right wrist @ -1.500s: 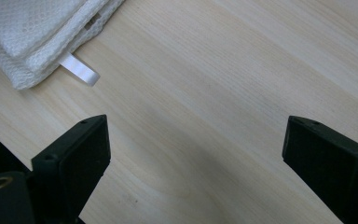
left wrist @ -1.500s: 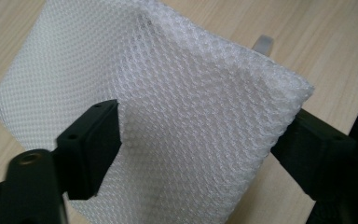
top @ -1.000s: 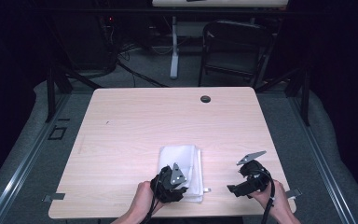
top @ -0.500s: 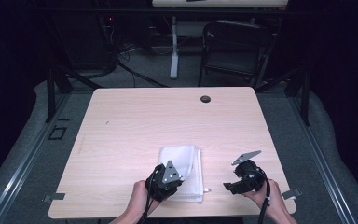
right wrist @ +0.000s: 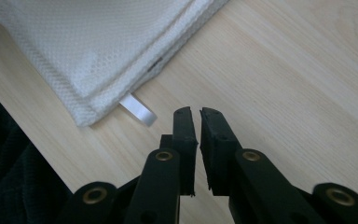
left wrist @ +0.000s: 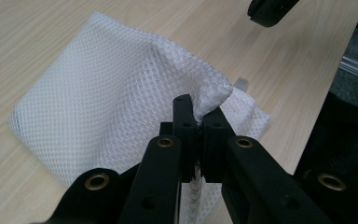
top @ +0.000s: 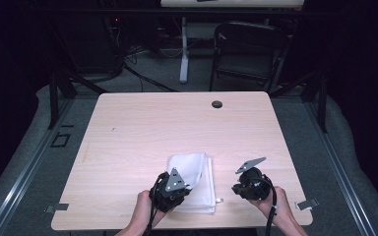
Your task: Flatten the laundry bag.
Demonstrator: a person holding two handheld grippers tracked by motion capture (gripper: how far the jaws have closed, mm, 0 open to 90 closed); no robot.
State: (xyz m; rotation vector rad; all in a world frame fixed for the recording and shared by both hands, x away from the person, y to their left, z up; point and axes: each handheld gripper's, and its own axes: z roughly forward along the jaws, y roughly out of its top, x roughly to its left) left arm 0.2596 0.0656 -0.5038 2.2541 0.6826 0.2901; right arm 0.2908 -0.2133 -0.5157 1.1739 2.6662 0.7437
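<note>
Mesh cloth, white and folded into a flat stack, lies near the front edge of the pale wooden surface, a little right of that edge's middle. The left gripper has its fingers pressed together on a raised pucker of the top layer, so that a small peak of netting stands up from the stack while the lower layers stay flat. In the earlier high views that gripper sits at the same near corner of the cloth; it has barely shifted, and its pinch was finished well within the past second.

The right gripper is the one that has changed. A second ago it stood off to the right of the cloth with its fingers spread; they have just been closing, and now they are nearly together with nothing between them, hovering over bare wood beside the cloth's corner, where a short white tab sticks out from the hem. In the high view it sits apart from the cloth, toward the front right corner.

Judging from this, the top layer is secured on one side only. The right gripper's closure caught no fabric, so a second hold on the cloth is probably still needed before the layer can be lifted or unfolded evenly.
</note>
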